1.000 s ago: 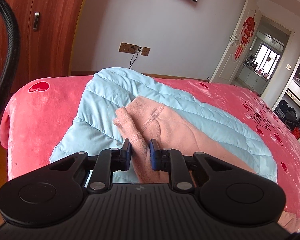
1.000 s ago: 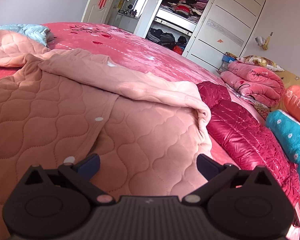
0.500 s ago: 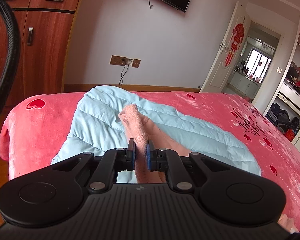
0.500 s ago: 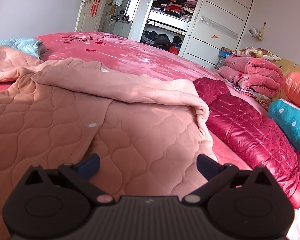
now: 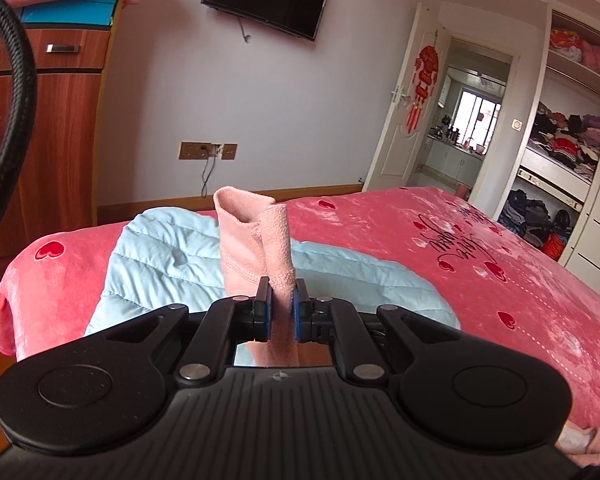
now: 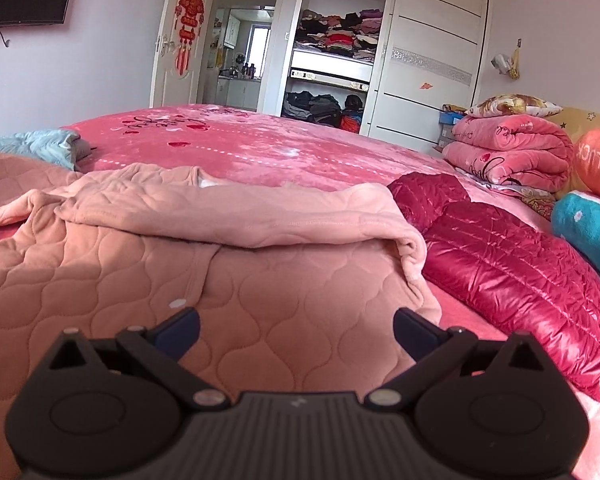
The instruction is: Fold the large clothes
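Pink heart-printed plush bedspread (image 5: 480,280) covers the bed, with a pale blue quilted down jacket (image 5: 160,264) lying at its left end. Over that jacket, the left gripper (image 5: 283,314) has its jaws clenched on the cuff of the peach-pink quilted fleece garment's sleeve (image 5: 256,240), which stands up from the pinch. Further right, the peach-pink quilted fleece garment (image 6: 260,320) lies spread on the bed, one sleeve already folded across it. The right gripper (image 6: 296,330) hovers over its front, jaws released and empty. Beside it lies a glossy crimson puffer jacket (image 6: 520,264). The step looks best done by carrying the cuff across low and taut, laying it flat over the body.
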`<state>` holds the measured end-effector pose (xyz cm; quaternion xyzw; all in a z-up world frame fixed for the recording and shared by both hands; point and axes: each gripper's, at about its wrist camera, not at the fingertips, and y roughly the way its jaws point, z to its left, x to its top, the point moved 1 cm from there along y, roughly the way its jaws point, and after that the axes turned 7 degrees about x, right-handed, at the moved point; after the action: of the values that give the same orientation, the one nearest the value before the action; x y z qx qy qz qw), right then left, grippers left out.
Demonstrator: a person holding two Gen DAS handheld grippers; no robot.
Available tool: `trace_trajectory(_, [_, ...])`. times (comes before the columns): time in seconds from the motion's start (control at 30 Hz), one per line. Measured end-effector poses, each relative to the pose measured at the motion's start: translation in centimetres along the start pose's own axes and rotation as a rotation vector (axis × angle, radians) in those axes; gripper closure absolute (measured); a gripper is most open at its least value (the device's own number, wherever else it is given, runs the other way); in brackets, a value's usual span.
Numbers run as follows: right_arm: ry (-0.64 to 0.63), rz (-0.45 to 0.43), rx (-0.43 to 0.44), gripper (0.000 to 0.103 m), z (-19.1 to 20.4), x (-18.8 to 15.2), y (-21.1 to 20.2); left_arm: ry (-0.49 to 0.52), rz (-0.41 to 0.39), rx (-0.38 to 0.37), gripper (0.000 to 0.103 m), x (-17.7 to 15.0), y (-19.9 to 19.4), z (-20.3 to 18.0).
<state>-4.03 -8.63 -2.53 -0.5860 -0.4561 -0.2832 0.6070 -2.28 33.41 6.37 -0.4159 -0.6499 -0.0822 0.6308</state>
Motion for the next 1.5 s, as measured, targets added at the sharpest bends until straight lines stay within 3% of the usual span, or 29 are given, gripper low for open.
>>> trace_trajectory(0.1, [0.048,-0.043,-0.001,0.001,-1.1,0.6,0.5,0.052,-0.039,-0.048,0.095,0.3,-1.7,-2.2])
trace_trajectory(0.37, [0.234,-0.122,-0.055,0.001,-6.0,1.8,2.7,0.092,-0.037,-0.236,0.095,0.6,-4.8,-8.5])
trace_trajectory(0.67, [0.494,-0.179,-0.046,0.001,-12.6,2.6,4.2,0.226,-0.064,-0.453,0.095,-0.5,-8.2,-18.9])
trace_trajectory(0.8, [0.559,-0.199,-0.077,0.001,-15.0,2.5,4.5,0.29,-0.049,-0.544,0.095,-3.0,-9.5,-23.7])
trace_trajectory(1.07, [0.646,-0.228,-0.096,0.001,-18.6,2.3,5.0,0.443,0.034,-0.682,0.095,-10.9,-10.6,-32.3])
trace_trajectory(1.37, [0.766,-0.228,-0.082,0.001,-21.3,1.6,6.0,0.544,0.142,-0.75,0.095,-19.7,-10.9,-36.6])
trace_trajectory(1.5, [0.772,-0.234,-0.053,0.001,-21.3,1.9,6.3,0.552,0.174,-0.766,0.094,-21.7,-10.8,-37.2])
